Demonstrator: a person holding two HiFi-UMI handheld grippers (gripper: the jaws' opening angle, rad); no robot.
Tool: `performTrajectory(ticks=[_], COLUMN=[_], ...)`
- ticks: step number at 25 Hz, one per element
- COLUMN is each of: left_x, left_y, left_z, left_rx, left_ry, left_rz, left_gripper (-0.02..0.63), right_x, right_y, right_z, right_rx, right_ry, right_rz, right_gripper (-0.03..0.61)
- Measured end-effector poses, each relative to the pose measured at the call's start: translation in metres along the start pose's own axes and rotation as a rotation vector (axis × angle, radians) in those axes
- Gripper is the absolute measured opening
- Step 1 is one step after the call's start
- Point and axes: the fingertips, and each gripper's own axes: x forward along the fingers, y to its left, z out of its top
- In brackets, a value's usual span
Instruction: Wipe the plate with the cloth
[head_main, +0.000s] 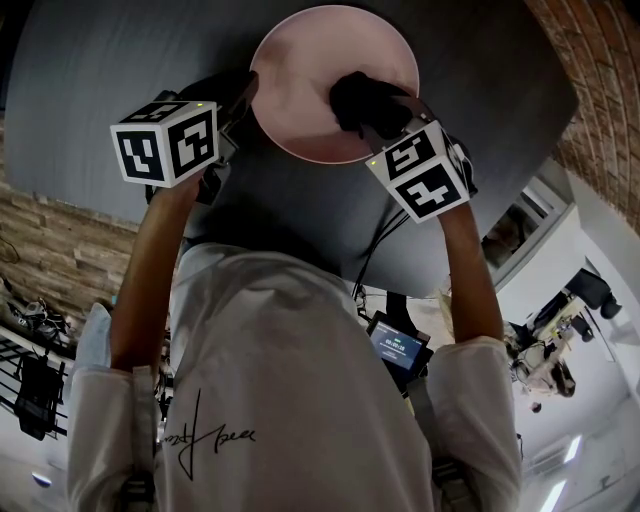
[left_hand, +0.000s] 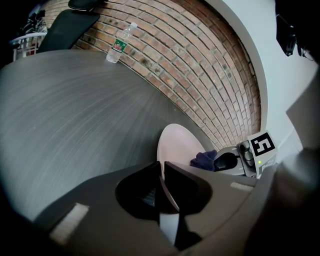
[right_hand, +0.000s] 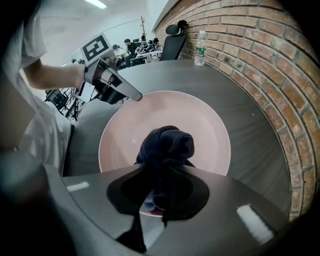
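A pale pink plate (head_main: 310, 70) lies on the dark round table (head_main: 120, 70). My left gripper (head_main: 243, 98) is shut on the plate's left rim (left_hand: 172, 145), which runs edge-on between its jaws. A bunched dark blue cloth (right_hand: 167, 145) sits pressed on the plate's near right part (head_main: 365, 100), and my right gripper (head_main: 385, 125) is shut on it. In the right gripper view the plate (right_hand: 200, 120) fills the middle and the left gripper (right_hand: 134, 95) shows clamped on its far left rim. The cloth (left_hand: 204, 160) and the right gripper (left_hand: 226, 161) show past the plate in the left gripper view.
A clear plastic water bottle (left_hand: 120, 44) stands at the table's far edge by the brick wall (right_hand: 250, 45), and also shows as the bottle (right_hand: 200, 48). An office chair (right_hand: 175, 42) stands beyond the table. People and gear are far off in the room.
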Motion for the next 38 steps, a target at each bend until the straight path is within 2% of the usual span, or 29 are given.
performTrajectory(ticks=[16, 20, 25, 28, 31, 38], left_x=[-0.002, -0.002, -0.002, -0.005, -0.008, -0.015], left_y=[0.001, 0.001, 0.001, 0.001, 0.003, 0.006], left_z=[0.005, 0.004, 0.008, 0.013, 0.019, 0.025], left_rx=[0.017, 0.016, 0.034, 0.037, 0.032, 0.032], left_ry=[-0.013, -0.007, -0.026, -0.050, -0.073, -0.118], left_rz=[0.003, 0.000, 0.009, 0.012, 0.017, 0.040], left_gripper=[0.046, 0.046, 0.052, 0.057, 0.098, 0.101], right_x=[0.001, 0.000, 0.002, -0.001, -0.006, -0.022], right_y=[-0.021, -0.030, -0.036, -0.041, -0.047, -0.054], right_z=[0.008, 0.012, 0.018, 0.020, 0.024, 0.033], right_rx=[-0.017, -0.024, -0.011, 0.020, 0.058, 0.135], right_ry=[-0.008, -0.007, -0.057, -0.096, -0.158, -0.273], right_rz=[-0.077, -0.122, -0.141, -0.160, -0.176, -0.204], right_gripper=[0.072, 0.072, 0.070, 0.069, 0.067, 0.066])
